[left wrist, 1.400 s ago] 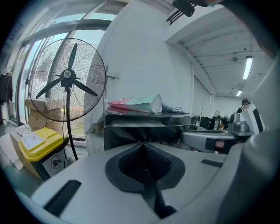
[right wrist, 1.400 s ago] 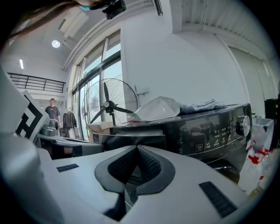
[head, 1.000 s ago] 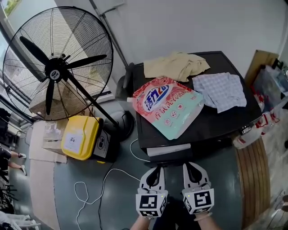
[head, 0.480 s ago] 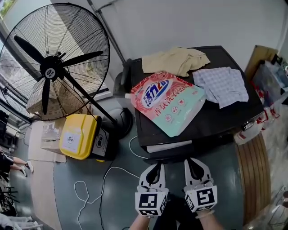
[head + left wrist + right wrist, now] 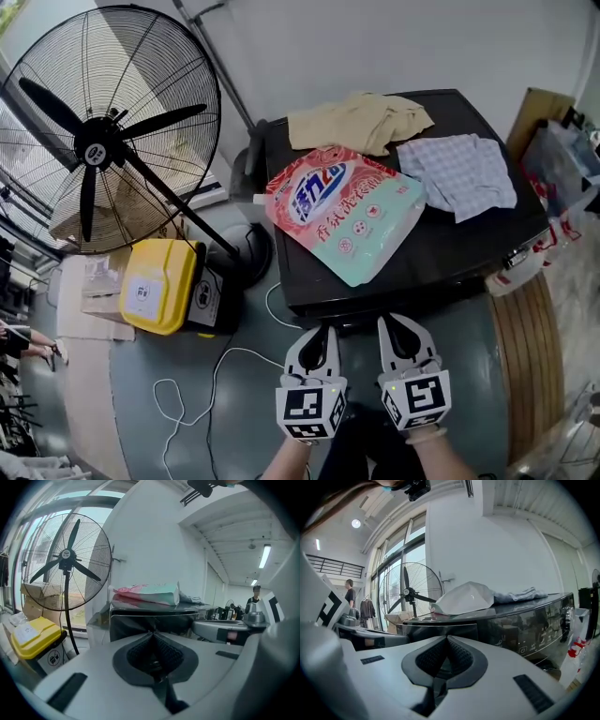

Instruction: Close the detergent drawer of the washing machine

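At 10 o'clock in the head view, a large black pedestal fan (image 5: 94, 150). Below it, at about 8 o'clock, a yellow container (image 5: 159, 286) on the grey floor, near the fan's round base.

At 6 o'clock, a little left of centre, the left gripper (image 5: 322, 330), marker cube toward the person, aimed at 12 o'clock toward the front of the black washing machine (image 5: 469, 248). In the left gripper view, fingers (image 5: 138, 656) pressed together tip to tip, nothing between them. Straight ahead of those tips, the detergent drawer (image 5: 131, 618): a dark glossy panel at the upper left corner of the machine's front. Touching it or just short of it, impossible to say; likewise whether pushed fully home.

On the machine's top, at 12 o'clock from the left gripper, a pink and mint detergent bag (image 5: 342, 211) lying flat. Behind it, further toward 12 o'clock, a crumpled beige cloth (image 5: 361, 120).

Just right of centre at 6 o'clock, the right gripper (image 5: 394, 321), beside its partner and aimed the same way. In the right gripper view, fingers (image 5: 429, 660) closed on each other, empty, with the drawer panel (image 5: 426, 631) ahead at about 11 o'clock.

At 2 o'clock on the top, a blue checked cloth (image 5: 457, 173), just beside the bag's right edge.
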`<move>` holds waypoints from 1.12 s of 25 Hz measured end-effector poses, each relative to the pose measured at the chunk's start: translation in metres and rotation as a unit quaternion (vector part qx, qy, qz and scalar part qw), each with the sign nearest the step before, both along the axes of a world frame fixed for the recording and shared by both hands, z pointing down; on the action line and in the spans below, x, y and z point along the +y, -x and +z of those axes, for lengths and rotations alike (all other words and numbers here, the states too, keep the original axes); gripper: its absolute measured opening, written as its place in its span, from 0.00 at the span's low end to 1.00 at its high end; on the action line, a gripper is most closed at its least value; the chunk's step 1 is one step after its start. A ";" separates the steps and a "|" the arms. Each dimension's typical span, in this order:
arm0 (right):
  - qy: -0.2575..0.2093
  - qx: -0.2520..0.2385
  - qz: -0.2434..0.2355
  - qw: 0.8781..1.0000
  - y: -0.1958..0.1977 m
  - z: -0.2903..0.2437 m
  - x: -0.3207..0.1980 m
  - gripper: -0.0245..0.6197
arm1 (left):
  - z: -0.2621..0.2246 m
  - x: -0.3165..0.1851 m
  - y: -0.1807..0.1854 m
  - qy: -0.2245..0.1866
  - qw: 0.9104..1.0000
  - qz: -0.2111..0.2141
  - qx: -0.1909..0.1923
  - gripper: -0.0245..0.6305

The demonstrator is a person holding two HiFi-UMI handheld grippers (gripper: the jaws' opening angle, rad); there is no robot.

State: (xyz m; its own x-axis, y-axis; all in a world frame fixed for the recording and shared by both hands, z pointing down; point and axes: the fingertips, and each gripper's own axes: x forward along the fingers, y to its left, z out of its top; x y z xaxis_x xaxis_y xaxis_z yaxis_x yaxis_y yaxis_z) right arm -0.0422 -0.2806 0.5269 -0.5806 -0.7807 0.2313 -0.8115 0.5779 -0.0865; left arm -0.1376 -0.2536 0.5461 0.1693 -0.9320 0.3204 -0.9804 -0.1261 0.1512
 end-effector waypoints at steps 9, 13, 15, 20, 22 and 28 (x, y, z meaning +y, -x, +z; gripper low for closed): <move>-0.005 -0.008 0.002 1.000 0.001 -0.002 -0.005 0.08 | -0.001 -0.005 0.001 -0.007 1.000 0.002 0.002 0.06; -0.003 -0.012 0.008 1.000 0.000 0.000 -0.006 0.08 | -0.001 -0.006 0.001 -0.009 1.000 0.005 0.002 0.06; -0.003 -0.012 0.009 1.000 0.000 0.000 -0.006 0.08 | -0.001 -0.006 0.001 -0.010 1.000 0.006 0.003 0.06; -0.010 -0.011 0.002 1.000 0.001 -0.001 -0.007 0.08 | 0.000 -0.007 0.002 -0.016 1.000 0.005 0.005 0.06; -0.010 -0.012 0.003 1.000 0.001 -0.001 -0.008 0.08 | -0.001 -0.007 0.002 -0.018 1.000 0.004 0.005 0.06; -0.010 -0.016 0.006 1.000 0.002 -0.001 -0.009 0.08 | -0.001 -0.008 0.002 -0.020 1.000 0.007 0.006 0.06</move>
State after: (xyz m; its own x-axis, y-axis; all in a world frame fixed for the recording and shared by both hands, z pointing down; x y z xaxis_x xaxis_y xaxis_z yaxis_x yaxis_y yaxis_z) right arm -0.0438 -0.2894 0.5260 -0.5772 -0.7926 0.1966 -0.8160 0.5693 -0.1006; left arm -0.1395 -0.2619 0.5453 0.1853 -0.9416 0.2812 -0.9767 -0.1450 0.1581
